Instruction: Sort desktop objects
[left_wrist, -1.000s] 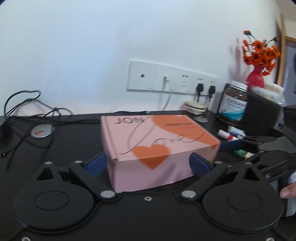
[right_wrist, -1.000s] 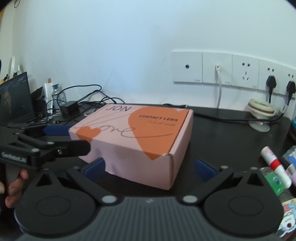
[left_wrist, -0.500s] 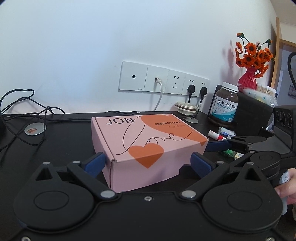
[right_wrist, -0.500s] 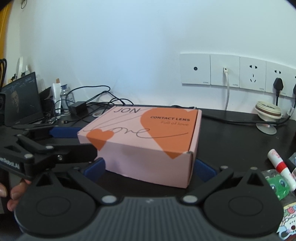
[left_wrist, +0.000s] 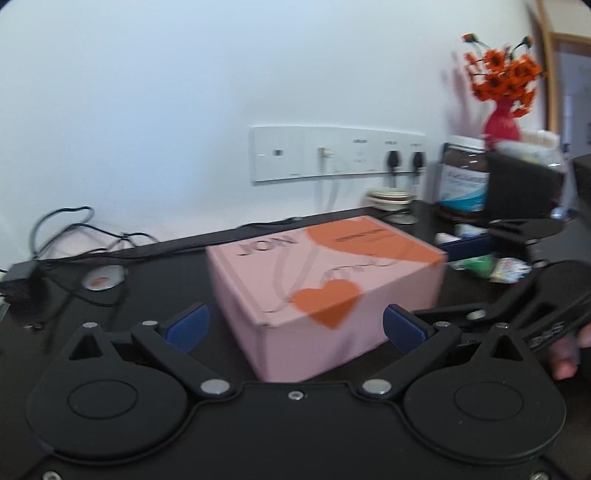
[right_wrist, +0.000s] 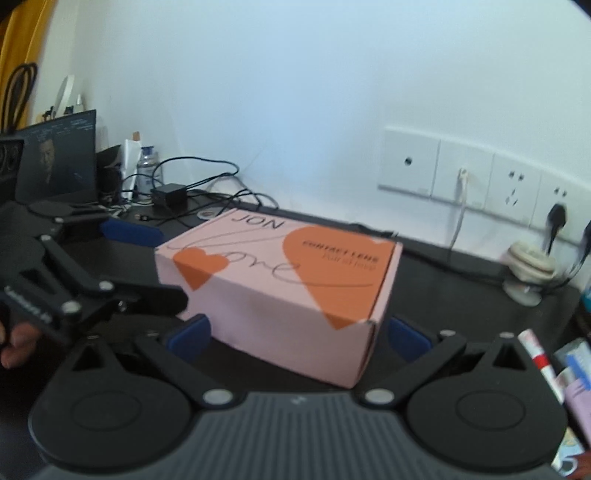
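Left wrist – pink box (left_wrist: 325, 284), long axis right-rearward

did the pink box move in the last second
No. In the left wrist view the pink box keeps its place below the socket panel and right of the silver disc; only the camera shifted.

- Pink box (left_wrist: 325, 284) fills the gap between left gripper (left_wrist: 295, 326) pads.
- Bare desk (left_wrist: 155, 295) at 10 o'clock; cables (left_wrist: 74, 236) beyond.
- 2 o'clock: right gripper (left_wrist: 517, 258), bottle (left_wrist: 463, 173), small clutter.
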